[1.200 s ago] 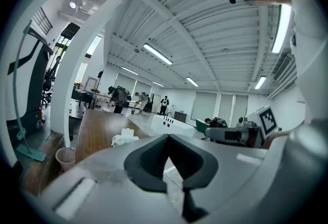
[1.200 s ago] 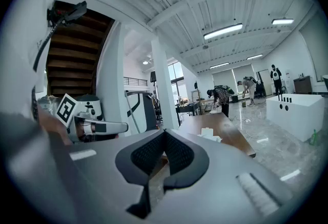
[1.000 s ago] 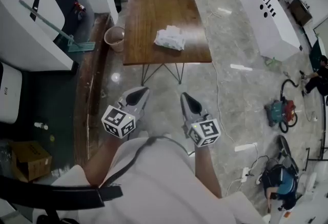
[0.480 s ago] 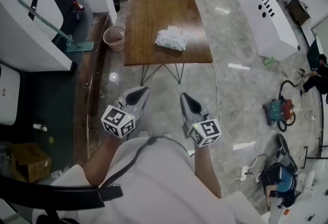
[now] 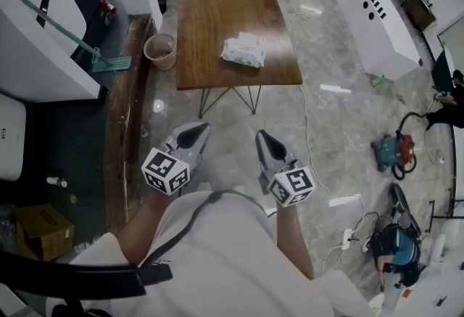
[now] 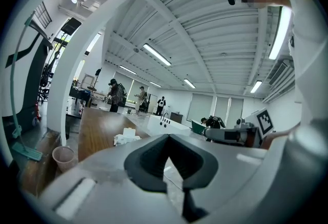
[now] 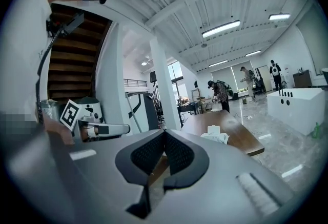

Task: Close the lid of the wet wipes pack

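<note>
Pack: the white crumpled plastic wet wipes pack point(image 5: 243, 51) is lying on the brown wooden table point(image 5: 217, 3), toward its near right corner and well apart from both tongs.
Long axis: it is running across the table, slanting slightly toward that corner.
Flap: both gripper views are showing a white flap point(image 6: 128, 132) point(image 7: 213, 129) standing up on the pack; the head view is not resolving it.
Left tongs point(image 5: 193, 136): the jaws are pressing together, holding nothing.
Right tongs point(image 5: 267, 143): the jaws are meeting at the tips, gripping nothing.
</note>
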`<state>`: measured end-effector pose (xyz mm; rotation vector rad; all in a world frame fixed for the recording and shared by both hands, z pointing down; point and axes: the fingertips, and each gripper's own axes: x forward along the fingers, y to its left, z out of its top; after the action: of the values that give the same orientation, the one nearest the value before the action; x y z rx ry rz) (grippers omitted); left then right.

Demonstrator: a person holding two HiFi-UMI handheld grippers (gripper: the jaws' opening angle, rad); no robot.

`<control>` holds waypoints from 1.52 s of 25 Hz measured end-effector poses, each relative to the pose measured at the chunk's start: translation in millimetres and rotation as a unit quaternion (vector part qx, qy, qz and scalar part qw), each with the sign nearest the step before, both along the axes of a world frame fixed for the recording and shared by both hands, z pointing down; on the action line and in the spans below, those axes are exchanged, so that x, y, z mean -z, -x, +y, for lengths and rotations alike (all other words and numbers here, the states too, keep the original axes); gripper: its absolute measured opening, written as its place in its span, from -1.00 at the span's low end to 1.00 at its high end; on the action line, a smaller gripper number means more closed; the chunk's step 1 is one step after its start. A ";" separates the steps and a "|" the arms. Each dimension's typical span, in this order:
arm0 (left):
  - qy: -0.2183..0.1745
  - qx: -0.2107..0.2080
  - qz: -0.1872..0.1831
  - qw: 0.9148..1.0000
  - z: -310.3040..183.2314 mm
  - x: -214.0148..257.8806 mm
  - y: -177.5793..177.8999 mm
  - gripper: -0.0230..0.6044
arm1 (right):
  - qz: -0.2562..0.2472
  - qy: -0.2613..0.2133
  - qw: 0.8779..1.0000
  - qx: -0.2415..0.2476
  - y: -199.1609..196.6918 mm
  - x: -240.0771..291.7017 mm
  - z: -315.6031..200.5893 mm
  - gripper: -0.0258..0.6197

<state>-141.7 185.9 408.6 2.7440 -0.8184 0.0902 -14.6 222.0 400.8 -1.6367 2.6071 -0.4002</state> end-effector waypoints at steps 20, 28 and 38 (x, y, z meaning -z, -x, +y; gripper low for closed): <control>0.015 0.020 0.008 1.000 -4.0 -17.7 58.4 -0.92 | 0.006 0.018 1.000 -0.019 33.2 -10.4 -5.4 -0.89; 0.018 0.037 -0.001 0.999 -26.5 -23.9 67.0 -0.92 | -0.002 0.023 1.000 -0.002 37.1 -19.9 -33.8 -0.89; 0.010 0.052 -0.007 0.999 -93.3 -11.9 34.4 -0.92 | -0.007 0.018 1.000 0.023 8.4 -15.2 -109.6 -0.89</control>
<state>-176.1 92.6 420.5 2.6801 -0.9565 0.0955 -23.0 112.4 416.0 -1.5813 2.6467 -0.4606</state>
